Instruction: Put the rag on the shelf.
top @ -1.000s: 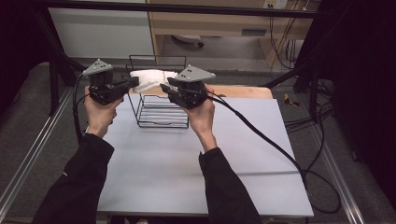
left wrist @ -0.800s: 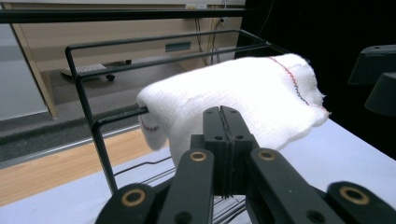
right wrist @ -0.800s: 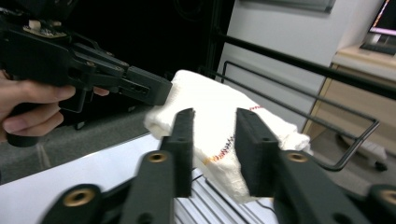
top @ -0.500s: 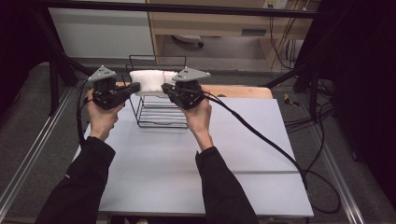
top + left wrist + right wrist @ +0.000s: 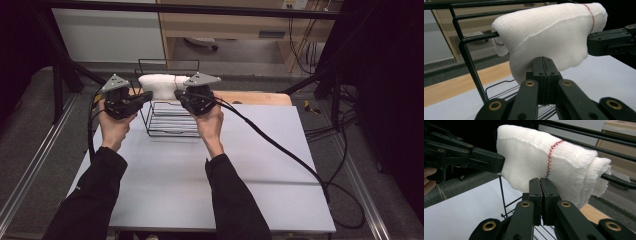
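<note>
White tabletop: fills the centre and lower part of the high view, with a wooden strip along its far edge.
Sleeves: two dark forearms come up from the bottom edge of the high view, one to each gripper.
Wire rack: black, stands on the table at upper centre of the high view, between the two hands; its top bars run through the upper left of the left gripper view.
Cloth: white knit with red stitching, draped over the rack's top bars at upper centre of all three views.
Left gripper: left of the rack in the high view; jaws pressed together on the cloth's lower edge.
Right gripper: right of the rack; jaws have just been closing and now pinch the cloth's lower edge.
</note>
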